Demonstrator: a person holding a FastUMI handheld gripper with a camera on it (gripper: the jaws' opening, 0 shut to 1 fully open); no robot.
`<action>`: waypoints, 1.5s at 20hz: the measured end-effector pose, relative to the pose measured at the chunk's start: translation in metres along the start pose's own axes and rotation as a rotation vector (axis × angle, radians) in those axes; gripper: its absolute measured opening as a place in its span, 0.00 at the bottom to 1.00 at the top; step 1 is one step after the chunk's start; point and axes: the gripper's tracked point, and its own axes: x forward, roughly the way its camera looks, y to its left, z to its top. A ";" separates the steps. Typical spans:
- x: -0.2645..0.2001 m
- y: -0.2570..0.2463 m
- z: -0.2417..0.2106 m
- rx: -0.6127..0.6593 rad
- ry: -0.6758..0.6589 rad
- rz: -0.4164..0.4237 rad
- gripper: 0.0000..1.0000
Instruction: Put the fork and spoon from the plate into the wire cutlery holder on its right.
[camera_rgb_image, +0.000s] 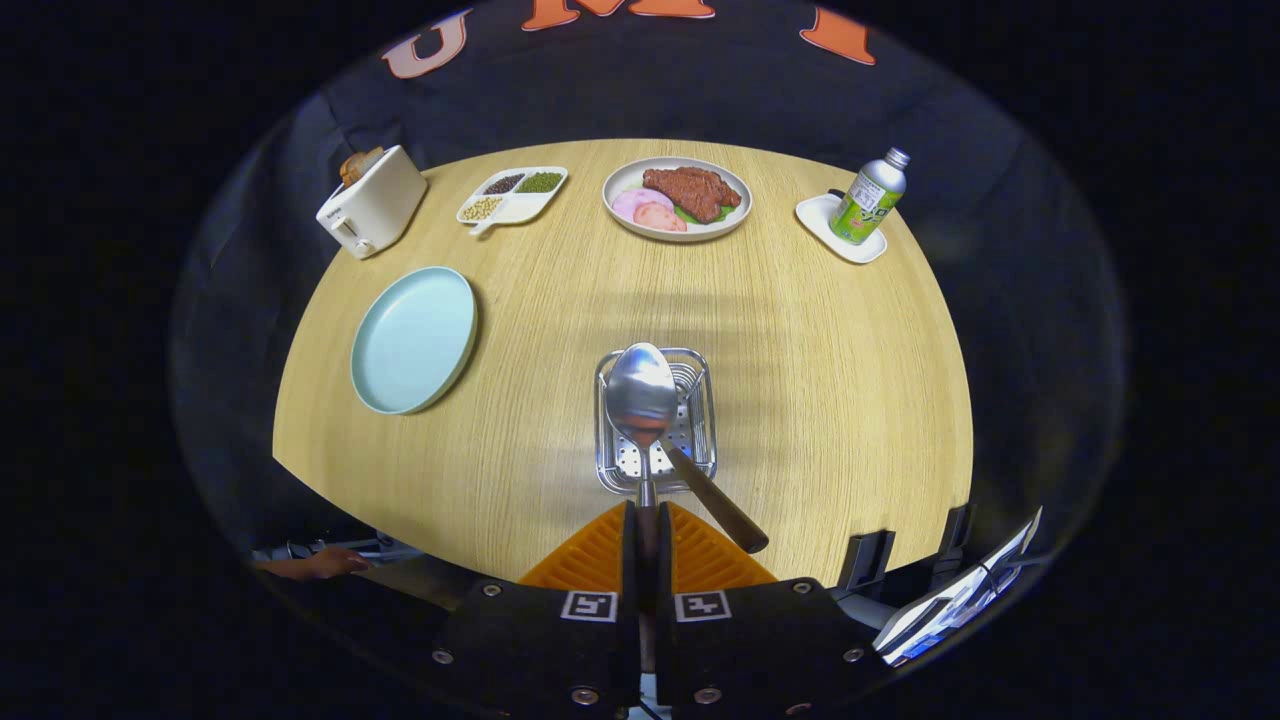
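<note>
My gripper (647, 512) is shut on the handle of a spoon (641, 392), whose shiny bowl points away from me. The spoon hangs right over the wire cutlery holder (700, 462), a square steel basket on the wooden table just beyond the orange fingers (590, 552). A brown wooden handle (718, 502), the fork's as far as I can tell, leans out of the holder toward its near right corner; its head is hidden inside. To the left of the holder lies the pale blue plate (414, 340), with nothing on it.
At the back stand a white toaster (372, 203) with bread, a divided dish (512, 194) of beans, a plate of meat (677, 198) and a bottle (867, 197) on a white coaster. A person's hand (318, 566) rests below the table's near left edge.
</note>
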 end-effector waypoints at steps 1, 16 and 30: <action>0.004 0.002 -0.002 0.003 0.009 0.008 0.07; -0.049 0.021 0.103 0.030 -0.405 0.142 0.23; -0.221 -0.021 0.223 0.047 -1.151 -0.009 0.83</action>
